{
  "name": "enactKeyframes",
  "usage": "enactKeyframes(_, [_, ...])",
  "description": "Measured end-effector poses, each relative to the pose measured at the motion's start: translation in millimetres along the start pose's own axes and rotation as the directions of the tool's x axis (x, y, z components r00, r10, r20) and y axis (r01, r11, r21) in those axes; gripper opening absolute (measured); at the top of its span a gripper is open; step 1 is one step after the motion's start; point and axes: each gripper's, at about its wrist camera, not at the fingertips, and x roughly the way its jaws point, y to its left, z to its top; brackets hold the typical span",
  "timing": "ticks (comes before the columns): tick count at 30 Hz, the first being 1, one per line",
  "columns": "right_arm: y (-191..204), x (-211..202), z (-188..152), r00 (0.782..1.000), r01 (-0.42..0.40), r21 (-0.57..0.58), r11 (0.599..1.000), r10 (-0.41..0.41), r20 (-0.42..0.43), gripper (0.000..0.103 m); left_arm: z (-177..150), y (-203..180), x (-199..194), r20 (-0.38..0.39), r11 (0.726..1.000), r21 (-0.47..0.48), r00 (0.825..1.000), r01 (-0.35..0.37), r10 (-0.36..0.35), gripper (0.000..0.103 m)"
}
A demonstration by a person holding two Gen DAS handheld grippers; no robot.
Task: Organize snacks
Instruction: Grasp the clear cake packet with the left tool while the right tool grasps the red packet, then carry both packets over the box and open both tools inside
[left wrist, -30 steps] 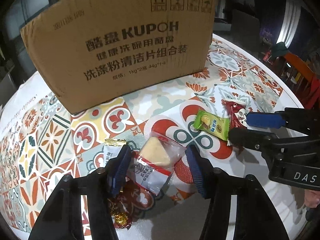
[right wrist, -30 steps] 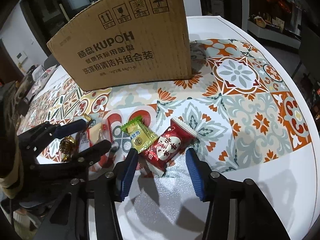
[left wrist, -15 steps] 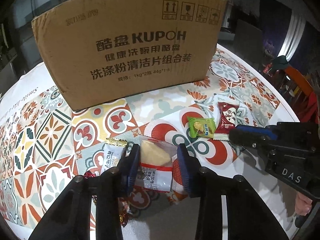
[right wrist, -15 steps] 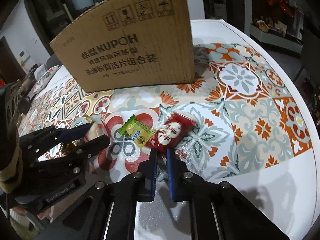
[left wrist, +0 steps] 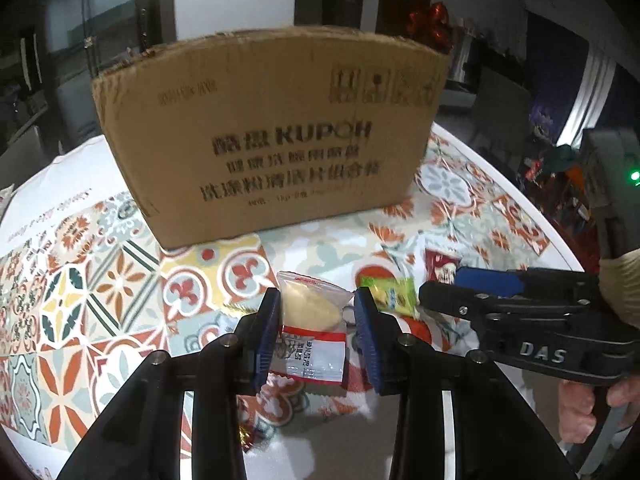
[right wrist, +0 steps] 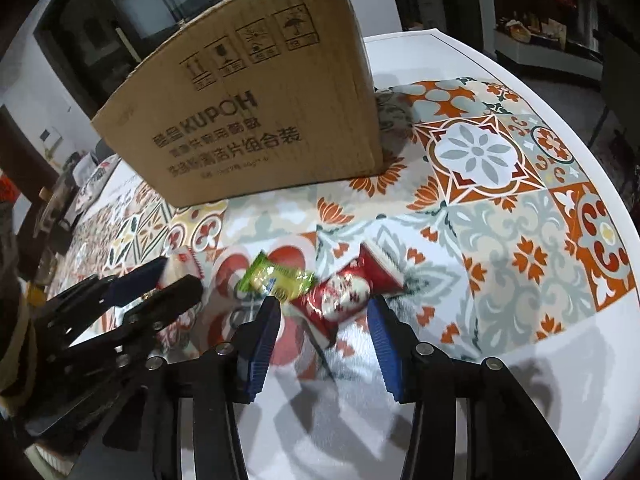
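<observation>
My left gripper (left wrist: 316,334) is shut on a clear packet with a pale yellow cake (left wrist: 310,330) and holds it above the patterned tablecloth (left wrist: 120,280). My right gripper (right wrist: 324,328) is open around a red snack packet (right wrist: 344,296) that lies on the cloth. A green and yellow packet (right wrist: 276,278) lies just left of the red one; it also shows in the left wrist view (left wrist: 390,294). The brown KUPOH cardboard box (left wrist: 272,136) stands behind the snacks, its top hidden from both views.
A gold and red wrapped candy (left wrist: 246,438) lies under the left gripper. The right gripper's black body (left wrist: 532,340) crosses the right side of the left wrist view. The table's white rim (right wrist: 580,360) curves on the right. Dark furniture stands beyond.
The left gripper has lifted the cake packet off the cloth. The right gripper, shut half a second ago, has opened wide around the red packet.
</observation>
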Motion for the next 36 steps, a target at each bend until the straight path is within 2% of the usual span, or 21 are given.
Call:
enactKeyframes(3, [1,6,7,1.000,0.010,0.004,1.000,-0.010,-0.006,0.043,5,4,0,0.004,1.000,-0.020,1.000,-0.008,0.008,0.037])
enactKeyframes(7, [8,15,12,0.999,0.040,-0.040,0.998,-0.041,-0.023,0.029,9,9,5,-0.009,0.998,-0.055,1.000,-0.009,0.008,0.037])
enactKeyframes(12, [15,19,9,0.997,0.073,-0.091,0.993,-0.075,-0.024,0.024,8,10,9,-0.022,0.997,-0.074,1.000,-0.008,0.006,0.037])
enactKeyframes(22, [23,-12,12,0.997,0.059,-0.113,0.992,-0.054,0.048,0.024,8,5,-9,0.009,0.997,-0.083,1.000,-0.005,0.006,0.037])
enactKeyframes(30, [37,-51,15,0.992,0.021,-0.148,0.989,-0.002,0.127,0.024,12,5,-50,0.069,0.995,-0.099,0.998,-0.007,0.013,0.037])
enactKeyframes(36, [53,-80,23,0.980,0.010,-0.179,0.984,0.027,0.199,0.024,31,5,-83,0.133,0.996,-0.078,0.990,-0.045,0.055,0.037])
